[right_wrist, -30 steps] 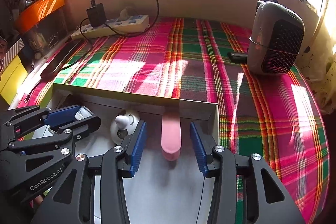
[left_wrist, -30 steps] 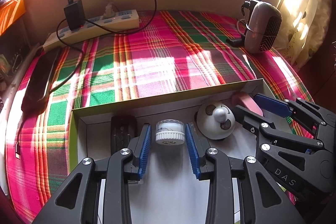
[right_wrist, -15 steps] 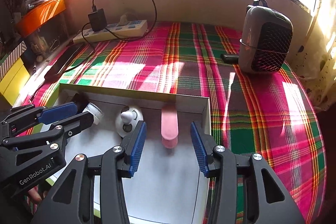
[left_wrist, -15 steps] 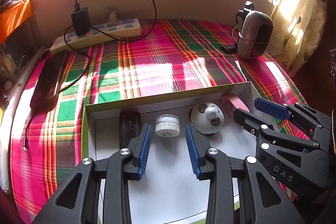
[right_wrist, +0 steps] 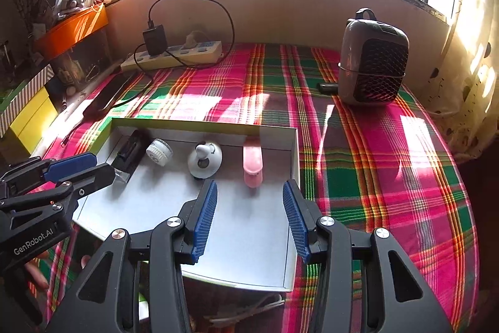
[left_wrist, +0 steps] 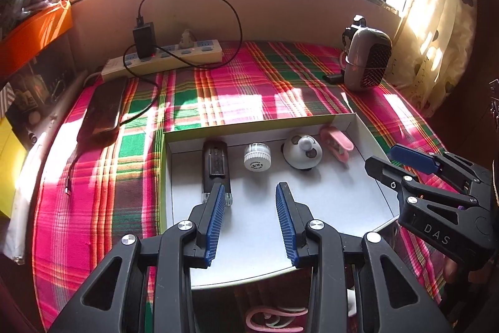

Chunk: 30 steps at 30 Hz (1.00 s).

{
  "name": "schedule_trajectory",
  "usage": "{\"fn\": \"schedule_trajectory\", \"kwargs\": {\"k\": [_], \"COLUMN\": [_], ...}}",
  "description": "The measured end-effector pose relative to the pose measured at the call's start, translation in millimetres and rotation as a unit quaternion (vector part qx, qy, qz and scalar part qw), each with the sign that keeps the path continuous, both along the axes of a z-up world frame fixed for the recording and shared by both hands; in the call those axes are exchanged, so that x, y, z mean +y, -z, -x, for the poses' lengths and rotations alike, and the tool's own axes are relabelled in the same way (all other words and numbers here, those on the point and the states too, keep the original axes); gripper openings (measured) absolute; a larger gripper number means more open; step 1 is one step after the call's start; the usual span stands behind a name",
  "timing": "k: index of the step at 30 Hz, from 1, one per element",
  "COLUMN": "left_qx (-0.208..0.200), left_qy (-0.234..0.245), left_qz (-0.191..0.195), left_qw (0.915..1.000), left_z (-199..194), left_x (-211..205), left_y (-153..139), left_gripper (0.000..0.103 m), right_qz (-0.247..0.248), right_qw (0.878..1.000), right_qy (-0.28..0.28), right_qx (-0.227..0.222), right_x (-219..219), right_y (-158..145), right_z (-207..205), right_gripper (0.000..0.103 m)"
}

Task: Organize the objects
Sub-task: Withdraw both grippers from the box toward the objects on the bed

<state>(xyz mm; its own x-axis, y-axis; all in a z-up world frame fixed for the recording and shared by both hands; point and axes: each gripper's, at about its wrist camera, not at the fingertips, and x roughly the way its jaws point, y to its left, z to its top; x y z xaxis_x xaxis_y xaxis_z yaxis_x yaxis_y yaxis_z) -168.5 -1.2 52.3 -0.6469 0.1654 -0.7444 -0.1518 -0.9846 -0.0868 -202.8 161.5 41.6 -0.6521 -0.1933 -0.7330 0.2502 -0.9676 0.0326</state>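
**4 things lined up, both claws empty**

We've got the black case (left_wrist: pixel 215 167), white jar (left_wrist: pixel 256 156), round white toy (left_wrist: pixel 303 151) and pink clip (left_wrist: pixel 336 142) in 1 row along the box (left_wrist: pixel 369 142)'s far wall, probably to keep the near floor free. Left claw (left_wrist: pixel 249 220) and right claw (right_wrist: pixel 248 220) hover short of that row, released, gripping nothing.
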Motion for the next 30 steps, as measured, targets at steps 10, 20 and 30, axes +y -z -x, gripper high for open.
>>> {"fn": "schedule_trajectory", "kwargs": {"k": [10, 20, 30], "left_qx": [0.014, -0.003, -0.021], "left_qy": [-0.023, -0.032, -0.031], "left_qz": [-0.020, -0.042, -0.062], "left_qw": [0.9994, 0.9986, 0.9974], "left_z": [-47.8, -85.6, -98.3], "left_x": [-21.8, -39.6, -50.4], "left_y": [-0.1, 22.1, 41.0], "left_gripper": [0.032, 0.032, 0.032], "right_qz": [0.005, 0.015, 0.024], "right_qw": [1.000, 0.999, 0.999], "right_qy": [-0.005, -0.028, -0.039], "right_qx": [0.008, 0.010, -0.006], "right_x": [10.7, 13.9, 12.1], "right_y": [-1.9, 5.5, 23.9], "right_z": [-46.1, -91.3, -114.7], "right_gripper": [0.045, 0.046, 0.056]}}
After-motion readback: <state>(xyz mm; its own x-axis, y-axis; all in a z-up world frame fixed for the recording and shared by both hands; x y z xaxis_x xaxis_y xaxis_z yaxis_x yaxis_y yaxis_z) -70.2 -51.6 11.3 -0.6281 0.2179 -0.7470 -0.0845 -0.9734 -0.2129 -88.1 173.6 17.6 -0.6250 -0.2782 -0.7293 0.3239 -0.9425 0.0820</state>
